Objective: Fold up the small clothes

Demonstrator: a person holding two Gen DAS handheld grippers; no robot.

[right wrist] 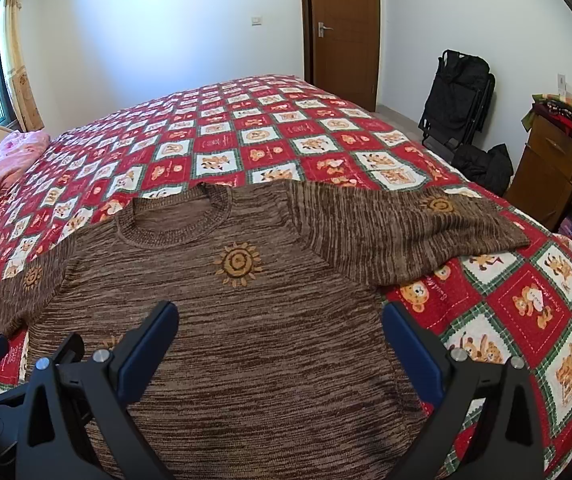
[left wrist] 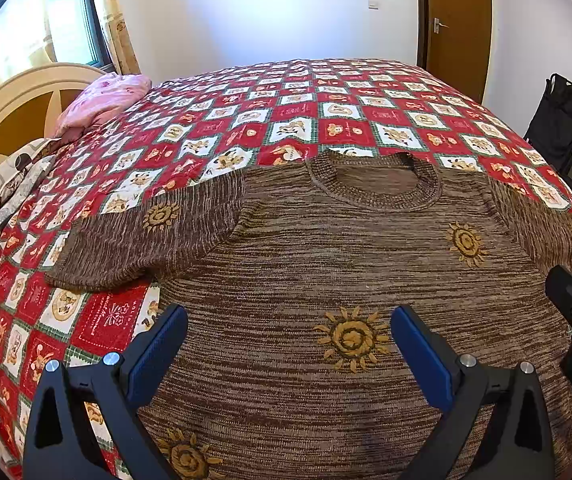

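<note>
The brown marled knitted sweater with yellow sun motifs lies flat, front up, on the bed's red-and-white checked bear-print quilt, near its front edge, sleeves spread toward the side edges, apparently laid out for folding. The left claw and the right claw both hover over its lower body, spread wide and holding nothing, probably poised to take the hem.

i see the bed filling mid-frame under its red-and-white checked quilt. a brown sweater lies flat at lower centre, a pink pillow at upper left.
</note>
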